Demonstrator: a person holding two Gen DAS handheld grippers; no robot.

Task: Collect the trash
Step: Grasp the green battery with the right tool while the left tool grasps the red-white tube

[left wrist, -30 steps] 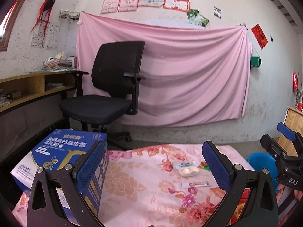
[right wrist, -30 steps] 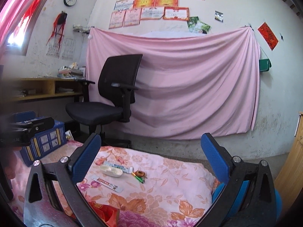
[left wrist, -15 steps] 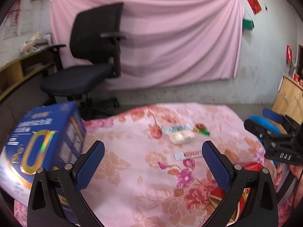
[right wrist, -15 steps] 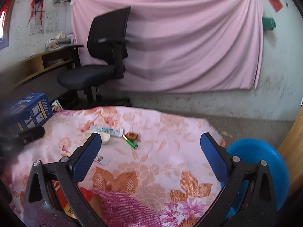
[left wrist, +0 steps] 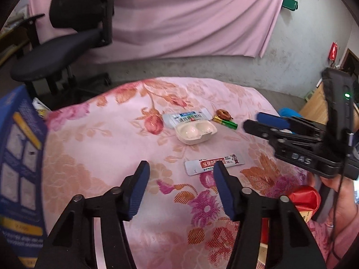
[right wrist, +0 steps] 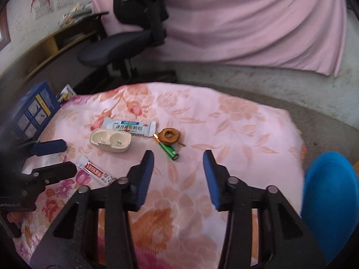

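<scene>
Your left gripper point(left wrist: 180, 170) hangs over the flowered pink cloth point(left wrist: 107, 148) with its blue ribbed pads spread apart and nothing between them. Just past the tip of the right-hand finger lies a flat, glossy white sachet point(left wrist: 214, 164) with a red printed band; that fingertip overlaps its near edge in the view, though you cannot tell whether it touches. Farther out beyond the fingers sits a cream plastic tray point(left wrist: 195, 132) with two round hollows, smooth and rounded at the corners, and right behind it, touching or nearly so, a flat white and blue packet point(left wrist: 187, 117). To the right of those lie a slim green cylinder point(left wrist: 225, 122) with a yellowish end and, just beside it, a small brown ring point(left wrist: 222, 113) with a rough look. Far to the left of the fingers stands a blue cardboard box point(left wrist: 20, 161).

Your right gripper point(right wrist: 178, 158) also has its fingers held wide, empty. The green cylinder point(right wrist: 168, 149) lies just ahead of the left-hand finger, the brown ring point(right wrist: 169, 135) touching its far end. The tray point(right wrist: 111, 140) and packet point(right wrist: 130, 127) sit farther to the left, the sachet point(right wrist: 95, 170) nearer you on that side. A round blue bin point(right wrist: 329, 201) of smooth plastic stands off the cloth's edge to the right of the fingers. Behind everything, a black office chair point(right wrist: 125, 40) and a draped pink sheet point(right wrist: 246, 18).
</scene>
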